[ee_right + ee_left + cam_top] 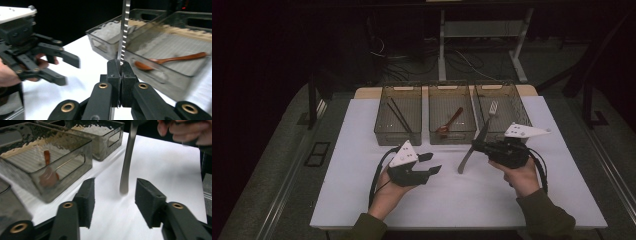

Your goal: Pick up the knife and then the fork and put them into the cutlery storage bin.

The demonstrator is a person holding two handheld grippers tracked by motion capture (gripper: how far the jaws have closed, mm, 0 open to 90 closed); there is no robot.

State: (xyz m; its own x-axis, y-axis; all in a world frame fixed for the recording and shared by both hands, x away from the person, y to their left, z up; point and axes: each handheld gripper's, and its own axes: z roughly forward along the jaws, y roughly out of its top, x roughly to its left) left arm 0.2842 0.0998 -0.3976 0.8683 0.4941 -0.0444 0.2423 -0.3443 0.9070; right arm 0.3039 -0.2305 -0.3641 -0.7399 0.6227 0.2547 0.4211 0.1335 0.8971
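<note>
Gaping half-wide, the left gripper is holding nothing, its pads flanking but not touching the handle end of the silver table knife. Toward the white table's far edge, the right gripper is clamping that knife; the right gripper view is showing its serrated blade.

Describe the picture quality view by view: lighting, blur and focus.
High view: dim, with dark surroundings; the white table is the brightest area, and detail is soft. Left gripper view: the near jaws are sharp; the spoon behind the tray wall looks smeared. Right gripper view: the left gripper is motion-blurred, while the knife in the right gripper stays crisp.
</note>
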